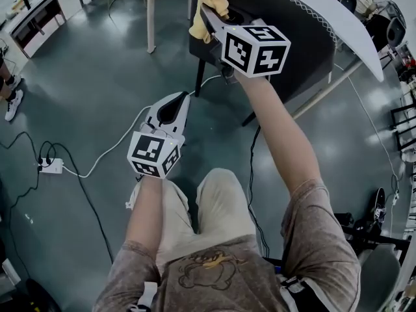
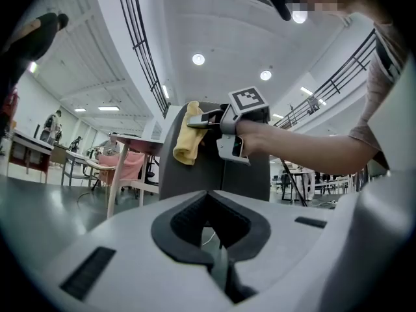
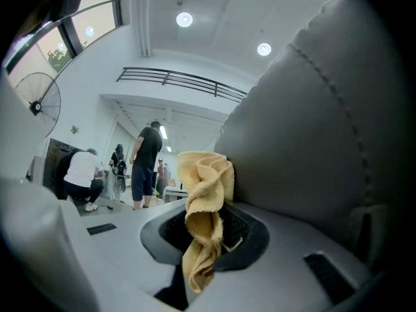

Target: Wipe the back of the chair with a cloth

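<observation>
- Right gripper view: right hand-held gripper [image 3: 207, 242] pinches cloth [image 3: 205, 187] at frame centre, beside chair back [image 3: 312, 142]; the thin bunched hold may slip under rubbing.
- Left hand-held gripper [image 2: 220, 265] closed, empty; chair unbraced, could shift.

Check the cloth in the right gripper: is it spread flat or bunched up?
Bunched up: the cloth hangs in twisted folds, pinched in the right gripper, next to the chair back.
</observation>
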`<state>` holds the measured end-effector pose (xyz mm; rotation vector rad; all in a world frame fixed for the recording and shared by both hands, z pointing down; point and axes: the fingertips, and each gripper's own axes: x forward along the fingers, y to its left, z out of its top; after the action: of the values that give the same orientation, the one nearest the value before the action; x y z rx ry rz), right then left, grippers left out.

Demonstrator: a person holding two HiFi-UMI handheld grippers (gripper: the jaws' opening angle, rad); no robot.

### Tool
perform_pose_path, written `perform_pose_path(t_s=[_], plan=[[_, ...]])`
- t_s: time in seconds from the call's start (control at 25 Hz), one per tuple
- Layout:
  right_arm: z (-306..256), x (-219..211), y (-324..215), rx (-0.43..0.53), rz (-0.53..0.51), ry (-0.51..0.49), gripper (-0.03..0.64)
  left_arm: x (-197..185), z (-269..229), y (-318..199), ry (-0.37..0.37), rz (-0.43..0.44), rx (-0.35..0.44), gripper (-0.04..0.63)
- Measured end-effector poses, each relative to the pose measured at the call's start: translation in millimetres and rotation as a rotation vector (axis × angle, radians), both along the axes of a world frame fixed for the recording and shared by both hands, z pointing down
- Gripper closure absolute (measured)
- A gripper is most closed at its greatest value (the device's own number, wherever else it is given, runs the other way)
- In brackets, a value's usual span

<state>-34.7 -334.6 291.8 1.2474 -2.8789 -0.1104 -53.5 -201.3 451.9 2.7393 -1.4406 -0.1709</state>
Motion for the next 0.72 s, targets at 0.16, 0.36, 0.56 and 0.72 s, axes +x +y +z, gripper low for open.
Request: perform_pose_path(t_s=[0.16, 0.36, 0.56, 0.72], plan=[[9, -20, -10, -0.001, -0.006, 0.020, 0.548, -6, -3, -1, 0.019, -0.004, 0.002, 0.588], [12, -27, -9, -0.006, -0.010, -0.013, 0.548, -5, -2, 0, 0.020, -0.004, -0.003, 0.588], [12, -15, 21, 0.038, -0.035, -0.011, 0.548, -1, 1, -1, 0.023, 0.002, -0.013, 0.588], [13, 9, 49, 0.085, -0.033, 0.000, 0.548, 6, 4, 2, 0.016, 0.014, -0.017, 0.588]])
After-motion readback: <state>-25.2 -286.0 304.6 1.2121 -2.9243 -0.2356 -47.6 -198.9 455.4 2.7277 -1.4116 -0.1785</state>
